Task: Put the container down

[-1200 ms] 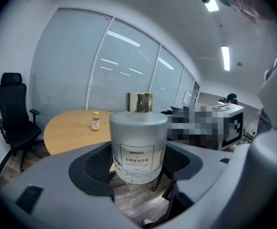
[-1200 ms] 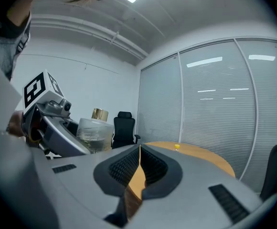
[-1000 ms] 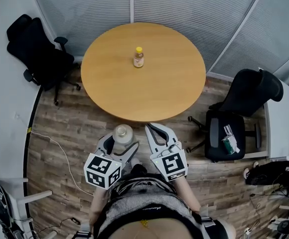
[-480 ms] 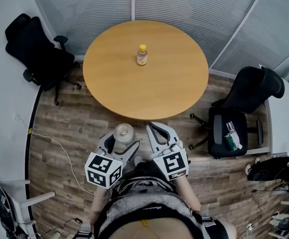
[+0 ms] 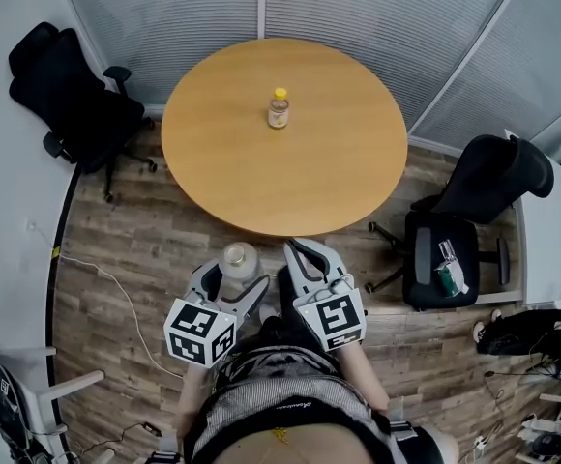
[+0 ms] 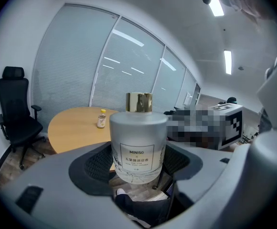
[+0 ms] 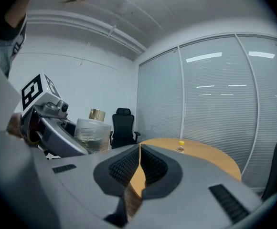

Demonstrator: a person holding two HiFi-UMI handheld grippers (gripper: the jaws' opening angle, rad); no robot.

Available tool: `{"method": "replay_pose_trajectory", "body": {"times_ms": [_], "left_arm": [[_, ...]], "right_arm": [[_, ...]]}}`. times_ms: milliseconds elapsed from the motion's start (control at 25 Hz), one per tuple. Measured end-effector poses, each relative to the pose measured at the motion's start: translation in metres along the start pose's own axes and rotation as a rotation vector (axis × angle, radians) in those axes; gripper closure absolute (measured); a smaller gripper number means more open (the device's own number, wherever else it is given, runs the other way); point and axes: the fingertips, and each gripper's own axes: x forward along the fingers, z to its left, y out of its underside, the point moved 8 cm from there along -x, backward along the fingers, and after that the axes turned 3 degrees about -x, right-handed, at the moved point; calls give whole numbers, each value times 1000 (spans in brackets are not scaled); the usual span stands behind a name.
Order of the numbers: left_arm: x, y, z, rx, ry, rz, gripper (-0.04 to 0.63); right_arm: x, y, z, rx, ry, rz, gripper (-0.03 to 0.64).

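The left gripper (image 5: 234,278) is clamped on the container (image 6: 137,147), a frosted glass jar with a gold cap and a white MINISO label; its two dark ribbed pads (image 6: 93,163) press on the jar's lower sides and the jar stands upright between them. The jar is held in the air over the wood floor (image 5: 155,249), just short of the near edge of the round table (image 5: 261,177) and not touching it. The right gripper (image 5: 296,251) is just beside the left one, on its right, with its jaws pressed together and nothing between them; in the right gripper view only a thin seam shows between the pads. On the table stands one small bottle (image 5: 279,109) with a yellow cap, upright, toward the far edge and well apart from both grippers. A black office chair (image 5: 68,95) stands off the table's left edge and another chair (image 5: 474,206) off its right edge
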Motion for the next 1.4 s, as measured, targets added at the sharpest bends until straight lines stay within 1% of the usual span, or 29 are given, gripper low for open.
{"method": "replay_pose_trajectory", "body": {"times_ms": [320,600,1080,1280,1400], "left_arm": [[18,-21,19,-12,-34,-17,256],[50,-52,39,-5,-30,-22,255],[97,-82,50,-16,-43,-32,256],[113,-89,50,-21,-64,-23,256],[123,-93,49,-30,-75,-23,256]], "right_arm": [[37,-12,-19,-17,-49,-19,595],[69,-21,-54,-10,-41,-30,595],[103,-27,-104,-10,-77,-31,595],[114,-25,-122,28,-113,-34,595],[120,-24,-133,21,-129,-35,595]]}}
